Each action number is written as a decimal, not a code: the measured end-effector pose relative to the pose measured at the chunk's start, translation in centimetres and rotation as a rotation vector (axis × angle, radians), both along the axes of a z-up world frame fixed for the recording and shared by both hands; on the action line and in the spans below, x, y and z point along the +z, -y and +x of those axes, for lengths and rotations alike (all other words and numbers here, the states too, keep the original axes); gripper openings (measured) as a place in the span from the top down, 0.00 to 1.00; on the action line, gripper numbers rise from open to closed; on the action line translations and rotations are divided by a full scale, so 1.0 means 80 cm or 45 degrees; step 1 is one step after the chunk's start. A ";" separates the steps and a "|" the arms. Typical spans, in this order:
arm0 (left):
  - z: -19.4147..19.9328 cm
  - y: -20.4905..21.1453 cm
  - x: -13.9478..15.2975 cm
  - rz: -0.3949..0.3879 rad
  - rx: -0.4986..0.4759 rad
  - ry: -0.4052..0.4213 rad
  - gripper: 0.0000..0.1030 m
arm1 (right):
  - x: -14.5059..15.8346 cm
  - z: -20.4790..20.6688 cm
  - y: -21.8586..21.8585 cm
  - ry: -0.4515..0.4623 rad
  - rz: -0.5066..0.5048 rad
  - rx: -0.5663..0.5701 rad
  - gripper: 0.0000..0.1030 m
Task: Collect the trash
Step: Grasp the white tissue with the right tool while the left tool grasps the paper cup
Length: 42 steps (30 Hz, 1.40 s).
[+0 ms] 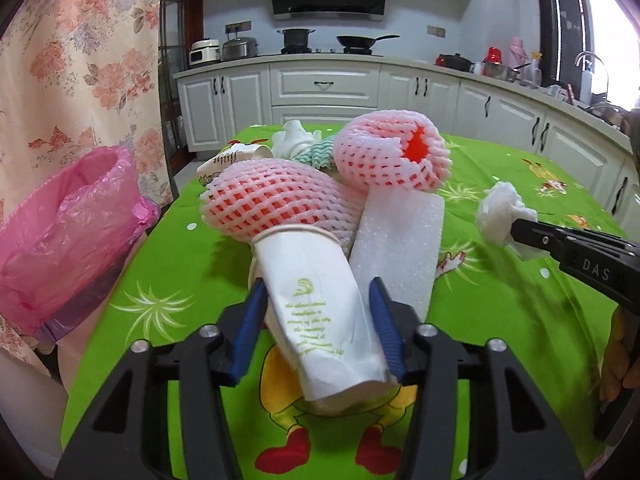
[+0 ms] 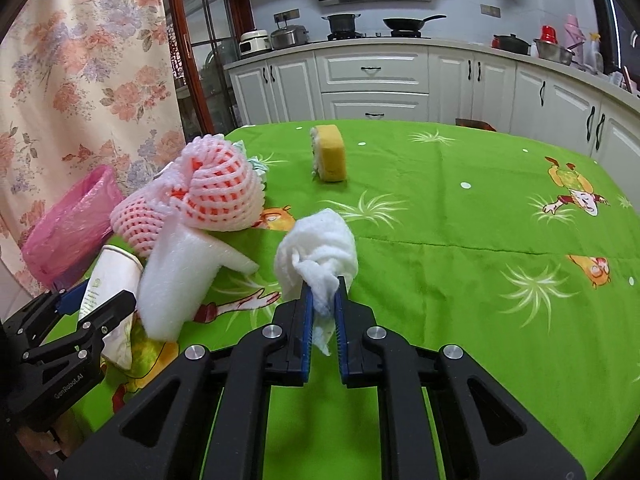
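Observation:
A crumpled white paper cup point(image 1: 312, 264) lies on the green tablecloth point(image 1: 500, 168) with its mouth toward the foam nets. My left gripper point(image 1: 318, 292) is shut on it, the blue pads pressing both sides of the cup. The right wrist view shows the same cup point(image 2: 112, 276) at the lower left. My right gripper point(image 2: 324, 284) is shut on a wad of white tissue point(image 2: 320, 244), held just above the cloth. It also shows in the left wrist view as the tissue point(image 1: 500, 212) at the right. Two pink foam fruit nets point(image 1: 280, 204) point(image 1: 392, 156) and a white foam block point(image 1: 400, 240) lie just beyond the cup.
A bin lined with a pink plastic bag point(image 1: 68, 228) stands off the table's left edge, beside a floral curtain. A yellow sponge point(image 2: 330, 152) sits far across the table. Another paper cup point(image 1: 236, 156) and a crumpled cloth point(image 1: 296, 136) lie behind the nets. Kitchen cabinets run along the back.

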<state>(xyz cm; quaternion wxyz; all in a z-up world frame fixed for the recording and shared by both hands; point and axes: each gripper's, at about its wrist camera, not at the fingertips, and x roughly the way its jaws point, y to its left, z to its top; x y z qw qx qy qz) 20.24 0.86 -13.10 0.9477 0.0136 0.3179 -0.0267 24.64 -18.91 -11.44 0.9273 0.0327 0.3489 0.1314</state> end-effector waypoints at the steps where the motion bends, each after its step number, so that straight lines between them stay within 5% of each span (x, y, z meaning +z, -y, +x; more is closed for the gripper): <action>1: -0.003 0.000 0.000 -0.002 -0.003 0.007 0.56 | 0.000 -0.002 0.000 0.002 0.000 0.002 0.89; 4: -0.010 -0.007 0.002 -0.014 -0.004 0.022 0.58 | 0.001 -0.009 -0.003 0.008 -0.008 0.010 0.89; 5: -0.012 -0.009 0.002 -0.019 -0.004 0.028 0.68 | 0.002 -0.012 -0.004 0.011 -0.011 0.013 0.89; 8: -0.015 -0.014 0.003 -0.011 -0.003 0.037 0.75 | 0.002 -0.021 -0.007 0.023 -0.022 0.021 0.89; 12: -0.016 -0.016 -0.001 -0.021 -0.001 0.023 0.73 | 0.002 -0.027 -0.010 0.029 -0.036 0.028 0.89; 13: -0.018 -0.016 -0.002 -0.035 0.002 0.018 0.68 | 0.002 -0.026 -0.010 0.028 -0.037 0.028 0.89; 16: -0.024 -0.020 0.000 -0.061 0.026 0.035 0.31 | 0.002 -0.026 -0.010 0.024 -0.035 0.029 0.89; 23: -0.032 -0.027 -0.011 -0.055 0.019 -0.017 0.30 | 0.003 -0.027 -0.012 0.026 -0.029 0.027 0.89; 24: -0.031 -0.028 -0.014 -0.053 0.019 -0.030 0.31 | 0.003 -0.028 -0.012 0.028 -0.033 0.028 0.89; 26: -0.029 -0.028 -0.018 -0.047 0.010 -0.042 0.51 | 0.003 -0.029 -0.013 0.031 -0.036 0.033 0.89; 29: -0.030 -0.024 -0.016 -0.017 -0.014 -0.008 0.63 | 0.003 -0.032 -0.014 0.036 -0.037 0.036 0.89; 42: -0.039 -0.025 -0.003 -0.045 -0.017 0.075 0.65 | 0.001 -0.056 -0.029 0.038 -0.051 0.103 0.89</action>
